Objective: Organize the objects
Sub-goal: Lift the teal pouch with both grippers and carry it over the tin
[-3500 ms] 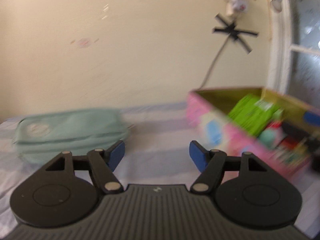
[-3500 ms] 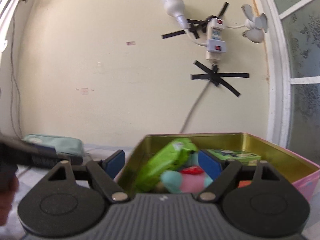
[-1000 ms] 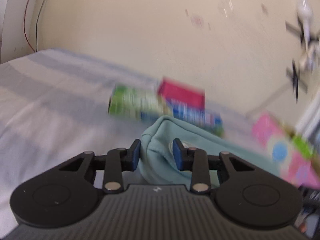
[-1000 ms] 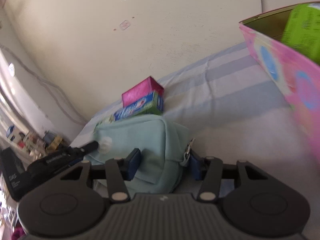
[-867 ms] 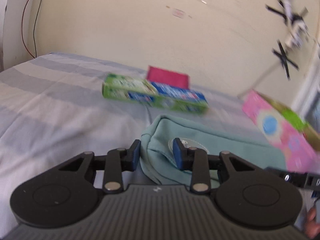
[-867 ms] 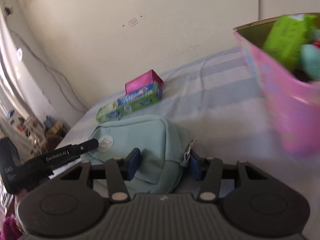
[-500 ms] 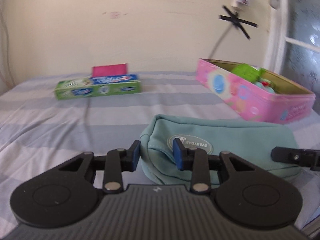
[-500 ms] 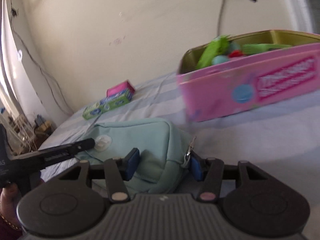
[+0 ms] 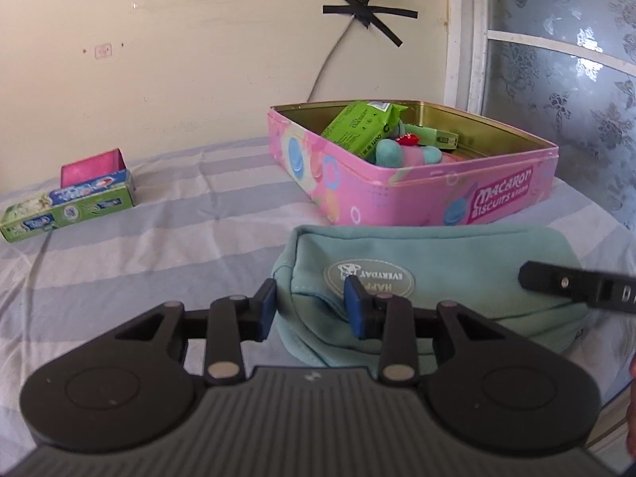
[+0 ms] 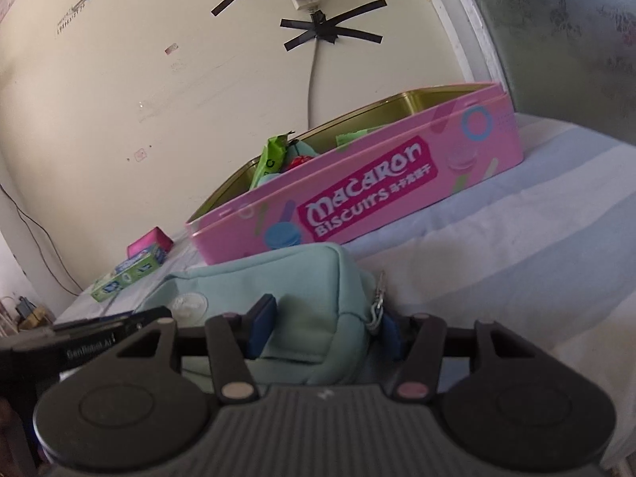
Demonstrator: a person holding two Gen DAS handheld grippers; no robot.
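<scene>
Grippers clamp opposite ends of the soft mint-green fabric pouch (image 9: 449, 274) lying crosswise on the striped bed just in front of the pink macaron biscuit tin (image 9: 433, 194): left gripper (image 9: 310, 308) pinches its left end, right gripper (image 10: 324, 328) its zipper end. Only the right view shows the metal zipper pull (image 10: 377, 304).

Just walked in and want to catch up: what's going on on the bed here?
A person is working two handheld grippers on a teal pouch lying on the striped bedsheet. The left gripper is closed on one end of the pouch, and the right gripper is clamped on the other end, by the zipper pull. Just behind the pouch sits an open pink biscuit tin already holding a few items. A toothpaste box lies off to the side.
</scene>
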